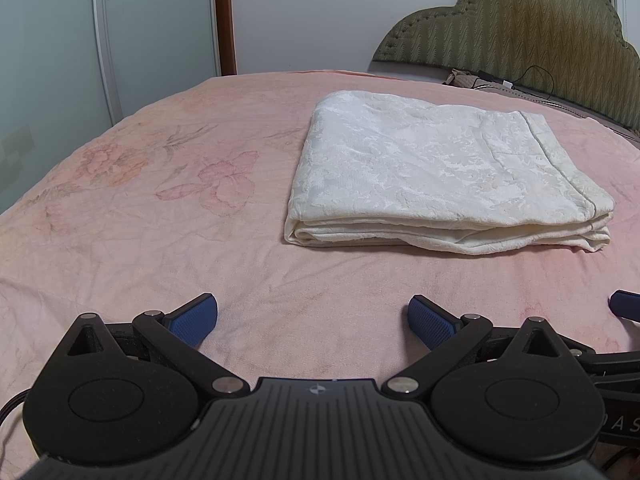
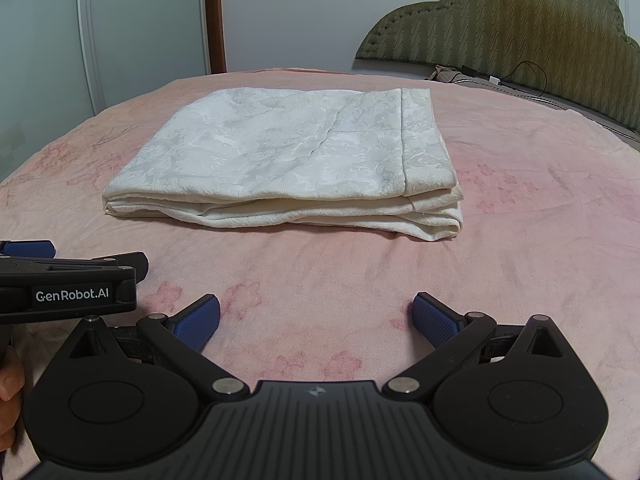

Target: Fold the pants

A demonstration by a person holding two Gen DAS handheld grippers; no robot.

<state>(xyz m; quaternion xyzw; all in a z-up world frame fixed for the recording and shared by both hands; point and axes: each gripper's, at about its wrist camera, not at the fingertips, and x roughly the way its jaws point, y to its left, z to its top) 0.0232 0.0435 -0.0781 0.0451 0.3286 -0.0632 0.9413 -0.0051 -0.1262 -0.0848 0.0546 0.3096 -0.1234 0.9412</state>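
Observation:
Cream-white pants [image 1: 436,172] lie folded into a flat stacked rectangle on the pink bed, also in the right wrist view as the same pants [image 2: 288,160]. My left gripper [image 1: 313,320] is open, hovering over bare bedspread short of the pants' near edge and to their left. My right gripper [image 2: 316,322] is open too, directly in front of the folded edge with a gap of bedspread between. Neither holds anything. The left gripper's body [image 2: 68,288] shows at the left of the right wrist view, and a blue fingertip of the right gripper [image 1: 624,304] at the right edge of the left wrist view.
A pink floral bedspread [image 1: 160,200] covers the bed. An olive padded headboard [image 1: 532,28] stands at the far right with a black cable [image 1: 536,76] and small items at its base. White wardrobe doors [image 1: 100,32] and a wall stand behind. A person's hand [image 2: 8,384] holds the left gripper.

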